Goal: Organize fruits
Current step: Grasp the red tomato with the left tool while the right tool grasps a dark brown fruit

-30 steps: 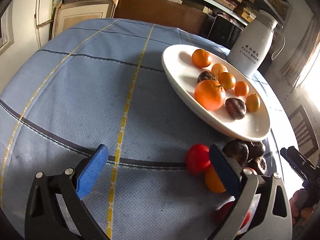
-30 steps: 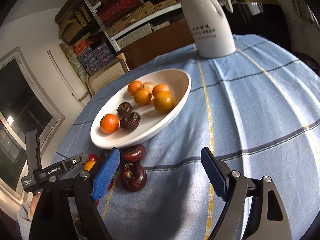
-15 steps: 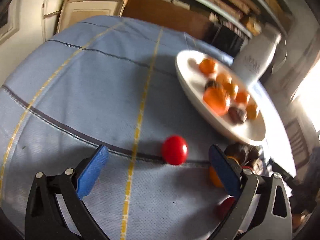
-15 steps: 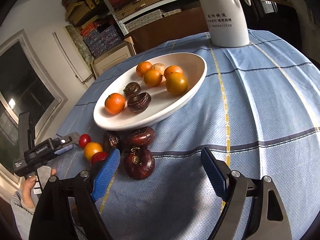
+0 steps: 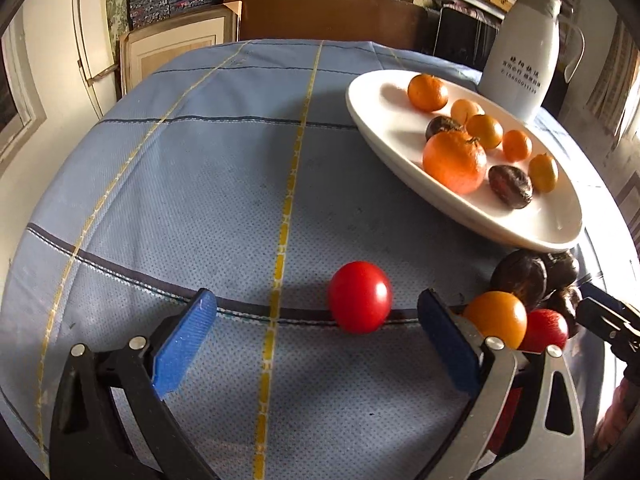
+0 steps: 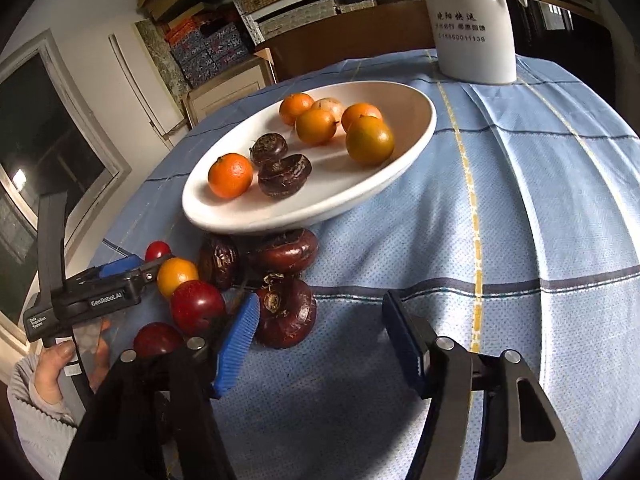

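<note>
A white oval plate [image 5: 372, 104] [image 6: 416, 136] holds several oranges and two dark brown chestnuts. A red tomato [image 5: 360, 297] lies on the blue cloth just ahead of my open left gripper [image 5: 316, 340], between its blue pads and nearer the right one. Beside it lie an orange fruit [image 5: 496, 318], a red fruit [image 5: 546, 330] and dark chestnuts [image 5: 520, 278]. My right gripper [image 6: 320, 344] is open and empty; its left pad is close beside a dark chestnut [image 6: 286, 312]. The left gripper [image 6: 100, 292] shows in the right wrist view, by red fruits [image 6: 198, 306].
A white thermos jug [image 5: 520, 56] [image 6: 472, 28] stands behind the plate. The round table has a blue checked cloth [image 5: 200, 184] with its edge curving away at left. Shelves with boxes and a wooden cabinet [image 5: 176, 40] stand behind.
My left gripper has swung right and closer, so the red tomato now sits between its pads. My right gripper has moved forward toward the loose chestnuts below the plate.
</note>
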Demonstrator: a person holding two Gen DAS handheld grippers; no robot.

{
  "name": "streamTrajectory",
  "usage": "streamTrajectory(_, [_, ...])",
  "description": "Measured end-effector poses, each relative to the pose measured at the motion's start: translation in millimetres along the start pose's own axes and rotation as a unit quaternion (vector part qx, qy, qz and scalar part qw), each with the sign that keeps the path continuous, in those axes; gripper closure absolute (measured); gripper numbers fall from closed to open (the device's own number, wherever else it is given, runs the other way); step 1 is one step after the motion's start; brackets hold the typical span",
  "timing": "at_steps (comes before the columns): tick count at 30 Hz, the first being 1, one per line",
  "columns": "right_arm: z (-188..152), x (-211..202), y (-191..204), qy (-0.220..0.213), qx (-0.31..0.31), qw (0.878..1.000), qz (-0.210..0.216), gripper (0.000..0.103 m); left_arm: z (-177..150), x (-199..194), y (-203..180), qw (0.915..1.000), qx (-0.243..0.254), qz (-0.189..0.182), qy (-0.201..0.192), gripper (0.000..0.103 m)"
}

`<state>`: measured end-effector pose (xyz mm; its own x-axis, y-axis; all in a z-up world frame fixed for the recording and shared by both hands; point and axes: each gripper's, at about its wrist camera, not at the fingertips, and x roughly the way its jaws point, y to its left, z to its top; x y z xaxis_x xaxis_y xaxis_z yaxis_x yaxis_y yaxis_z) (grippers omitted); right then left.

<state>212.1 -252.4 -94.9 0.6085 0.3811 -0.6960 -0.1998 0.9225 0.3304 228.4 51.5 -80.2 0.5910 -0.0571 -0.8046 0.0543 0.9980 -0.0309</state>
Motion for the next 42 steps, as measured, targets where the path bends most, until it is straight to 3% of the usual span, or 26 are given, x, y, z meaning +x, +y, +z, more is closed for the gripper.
streamTrajectory(4, [0, 3, 8, 0.002, -0.015, 1.0, 0.0, 0.041, 5, 4, -3, 1.0, 0.003, 0.005, 0.0, 0.005])
streamTrajectory(9, [-5, 6, 34, 0.014, -0.08, 0.997, 0.005, 0.064, 6, 2, 0, 1.0, -0.002, -0.005, -0.006, 0.005])
streamTrajectory(13, [-9, 9, 47, 0.031, -0.108, 0.994, 0.001, 0.075, 5, 0, -3, 0.9998, 0.008, -0.012, -0.011, 0.021])
streamTrajectory(15, [-8, 8, 42, 0.03, -0.095, 0.995, 0.007, 0.076, 5, -1, -6, 0.9997, 0.015, -0.013, -0.013, 0.027])
streamTrajectory(19, [-5, 8, 29, 0.031, -0.059, 0.997, 0.028, 0.076, 6, -1, -7, 0.9996, 0.018, -0.016, -0.015, 0.03])
streamTrajectory(25, [-5, 8, 29, 0.03, -0.057, 0.997, 0.03, 0.076, 7, -3, -5, 0.9993, 0.017, -0.025, -0.022, 0.056])
streamTrajectory(33, [-3, 9, 25, 0.031, -0.05, 0.998, 0.038, 0.076, 4, -7, -3, 0.9987, 0.011, -0.042, -0.028, 0.073])
streamTrajectory(42, [-4, 0, 21, 0.008, -0.041, 0.999, 0.035, 0.081, -5, -25, -12, 0.9971, 0.032, -0.037, -0.059, 0.074])
